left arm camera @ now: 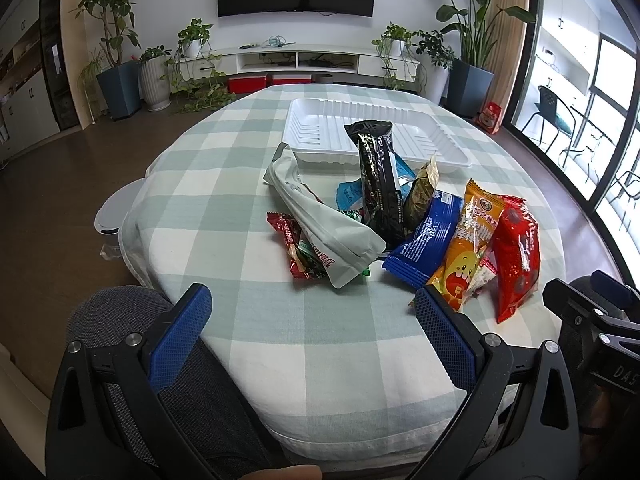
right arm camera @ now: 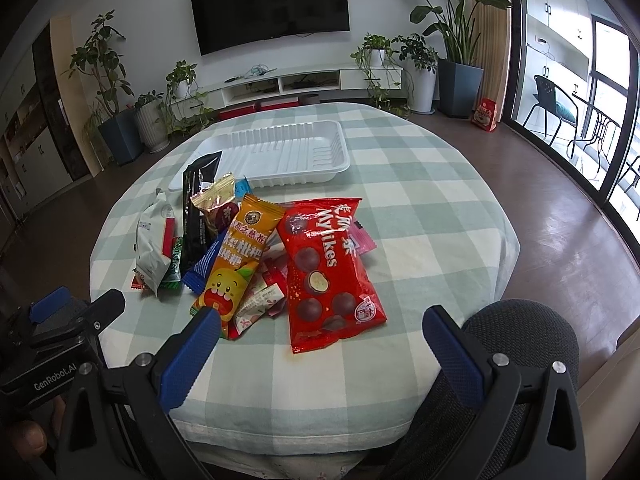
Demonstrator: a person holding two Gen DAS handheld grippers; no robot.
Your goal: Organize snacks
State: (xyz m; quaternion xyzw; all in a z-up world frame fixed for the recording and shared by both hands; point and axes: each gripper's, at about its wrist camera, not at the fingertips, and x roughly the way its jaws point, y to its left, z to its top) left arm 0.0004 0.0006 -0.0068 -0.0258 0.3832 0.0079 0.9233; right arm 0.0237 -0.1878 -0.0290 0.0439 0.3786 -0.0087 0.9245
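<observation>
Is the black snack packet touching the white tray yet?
Touching. In the left wrist view the black packet leans up over the white tray's near rim, its top end lying across it. Both grippers hang open, short of the pile.

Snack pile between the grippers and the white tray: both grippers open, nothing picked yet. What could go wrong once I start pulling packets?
1. The black packet leans across the others with its top over the white tray's near rim; pulling packets beneath it would probably topple it.
2. The red Mylikes bag overlaps small pink wrappers; lifting it may drag them along.
3. The left gripper and right gripper sit close together, so reaching for the middle at once risks a collision.
</observation>
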